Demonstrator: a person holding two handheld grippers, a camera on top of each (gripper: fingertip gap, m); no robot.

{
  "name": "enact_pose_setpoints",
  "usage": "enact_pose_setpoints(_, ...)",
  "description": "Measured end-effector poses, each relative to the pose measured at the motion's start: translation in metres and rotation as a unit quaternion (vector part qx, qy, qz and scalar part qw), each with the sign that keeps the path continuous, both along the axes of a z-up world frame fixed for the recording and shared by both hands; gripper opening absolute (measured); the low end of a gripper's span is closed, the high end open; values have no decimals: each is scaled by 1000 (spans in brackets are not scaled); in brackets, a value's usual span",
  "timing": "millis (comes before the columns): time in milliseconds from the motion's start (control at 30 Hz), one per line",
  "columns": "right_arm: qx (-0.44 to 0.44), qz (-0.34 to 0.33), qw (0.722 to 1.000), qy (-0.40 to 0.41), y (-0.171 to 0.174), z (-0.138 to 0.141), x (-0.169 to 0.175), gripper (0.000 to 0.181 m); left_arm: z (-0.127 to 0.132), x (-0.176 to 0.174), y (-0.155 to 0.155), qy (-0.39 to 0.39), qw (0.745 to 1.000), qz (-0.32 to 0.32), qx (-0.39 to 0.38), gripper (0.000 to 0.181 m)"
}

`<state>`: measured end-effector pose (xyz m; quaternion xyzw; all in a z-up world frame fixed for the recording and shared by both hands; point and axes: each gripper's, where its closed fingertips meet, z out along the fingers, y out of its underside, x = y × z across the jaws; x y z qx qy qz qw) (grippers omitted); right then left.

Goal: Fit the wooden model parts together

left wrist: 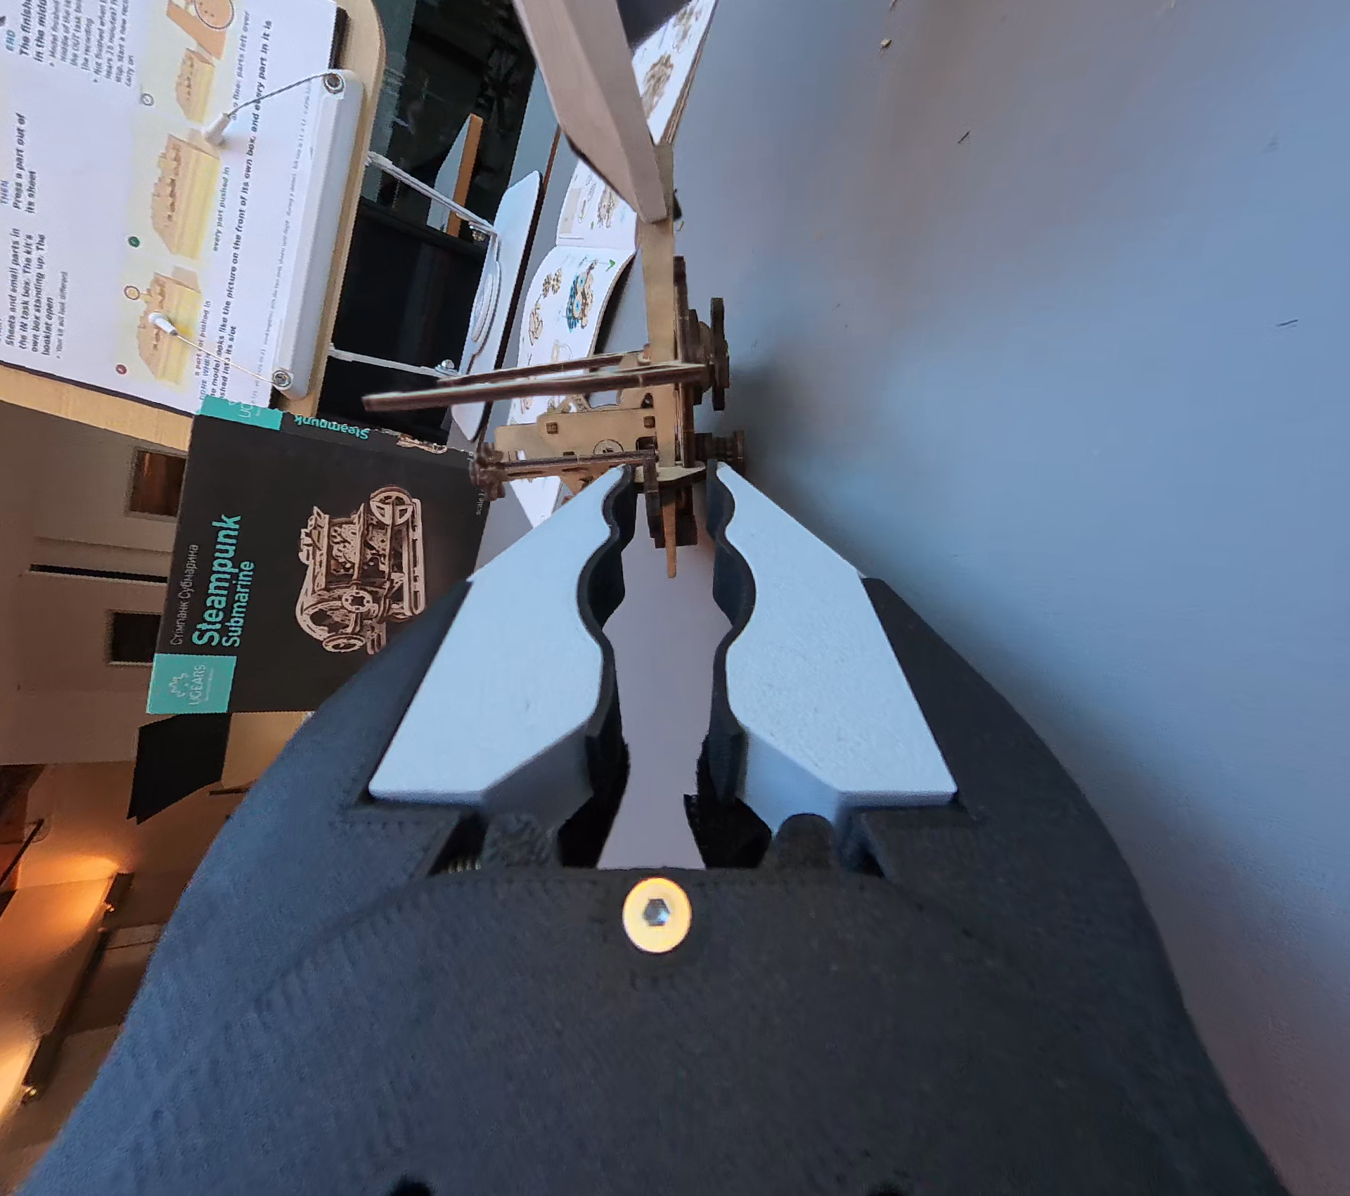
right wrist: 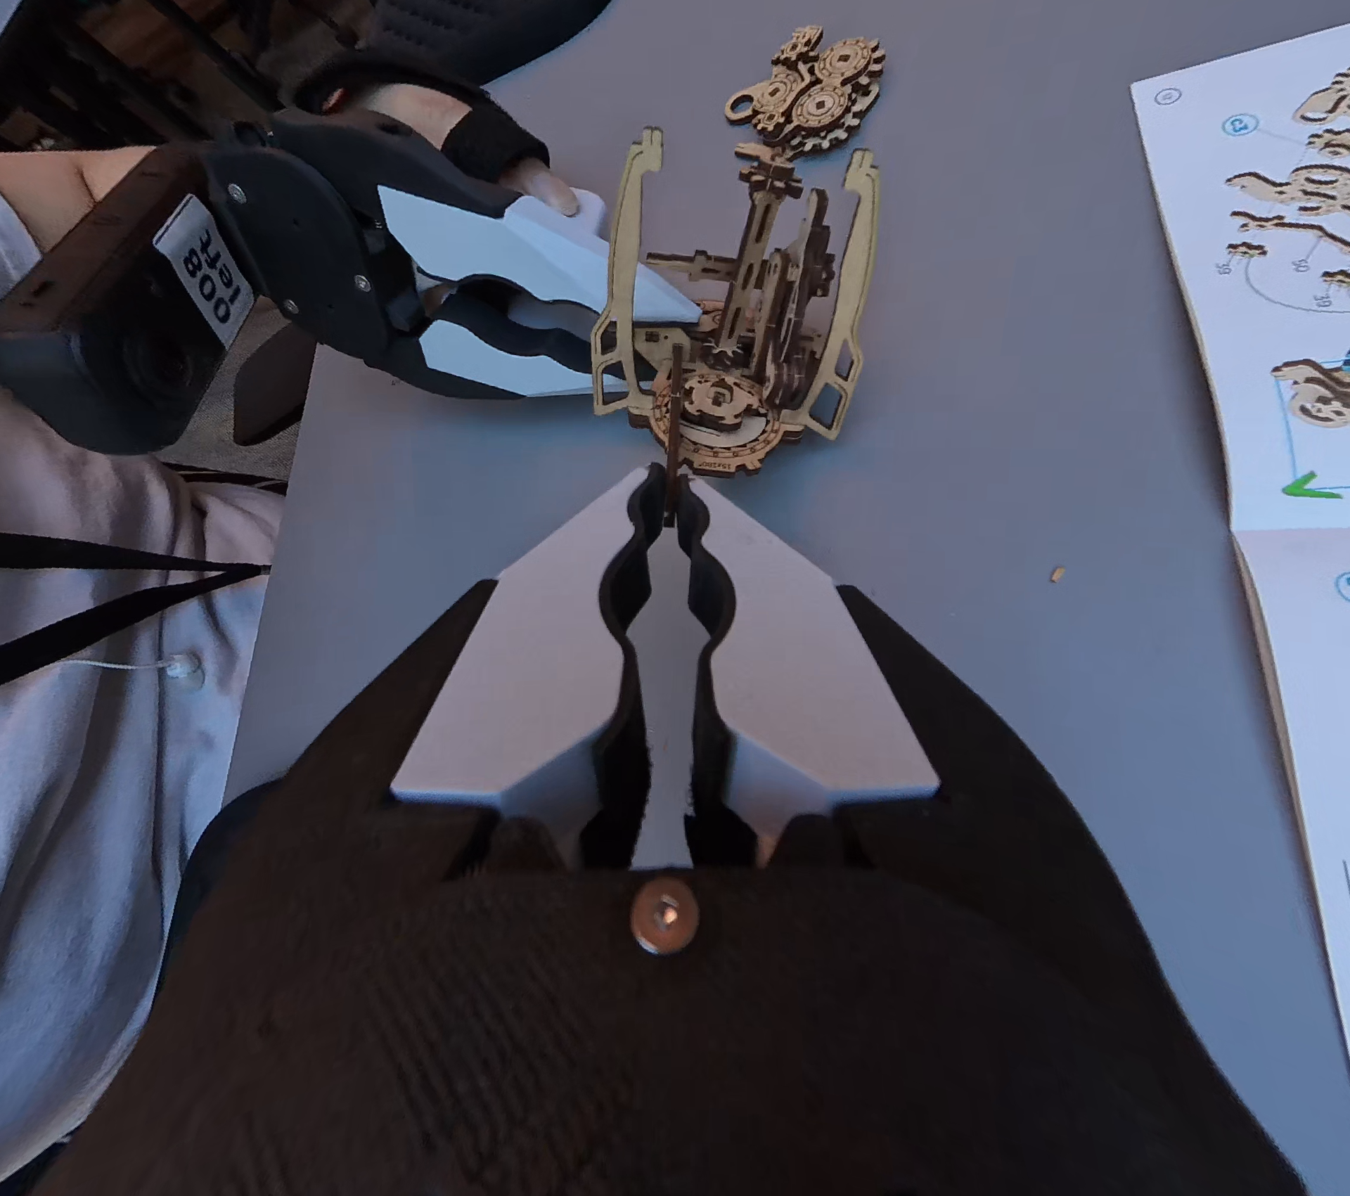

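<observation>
Pale plywood: the right gripper (right wrist: 666, 489) pinches a thin wooden stick (right wrist: 673, 430), the half-built model (right wrist: 738, 313) just ahead on the grey table (right wrist: 1023, 357). The left gripper (right wrist: 643, 350) clamps the model's base. Feeding the stick straight should avoid snapping.

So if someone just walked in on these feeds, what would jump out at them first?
The half-built wooden model in the middle of the grey table, all gears and curved frames. The right tool pinches a thin wooden strip at its near edge, while the left tool reaches in from the left side.
</observation>
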<state>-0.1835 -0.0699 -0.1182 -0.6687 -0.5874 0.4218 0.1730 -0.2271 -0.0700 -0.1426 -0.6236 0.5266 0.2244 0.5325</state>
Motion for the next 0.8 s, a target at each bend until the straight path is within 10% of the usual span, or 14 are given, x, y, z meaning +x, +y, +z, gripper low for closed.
enact_pose_setpoints(800,-23,2,1000,-14,0,4,7,2,4,7,-2,17,1000,-10,22,18)
